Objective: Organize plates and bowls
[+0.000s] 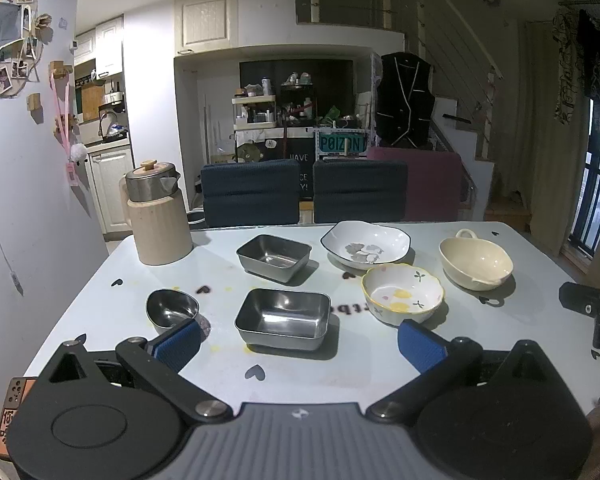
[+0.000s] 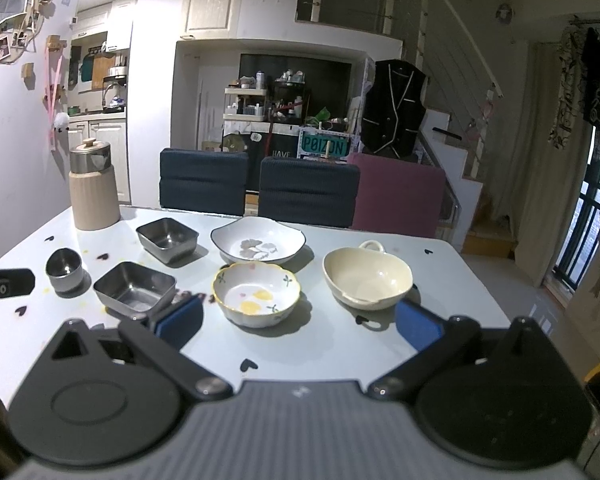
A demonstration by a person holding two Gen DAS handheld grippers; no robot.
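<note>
Both wide open, gripping nothing: left tool point(image 1: 300, 340), right tool point(image 2: 298, 320). Spread apart on tabletop point(image 1: 380, 364): two steel trays point(image 1: 284, 318) point(image 1: 274, 257), steel cup point(image 1: 172, 308), flowered bowl point(image 1: 402, 292), leaf-print plate point(image 1: 366, 244), cream bowl point(image 1: 476, 262). At far left corner, jug point(image 1: 158, 220).

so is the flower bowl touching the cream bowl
Apart. The right wrist view shows bare table between the flower bowl and the cream bowl.
</note>
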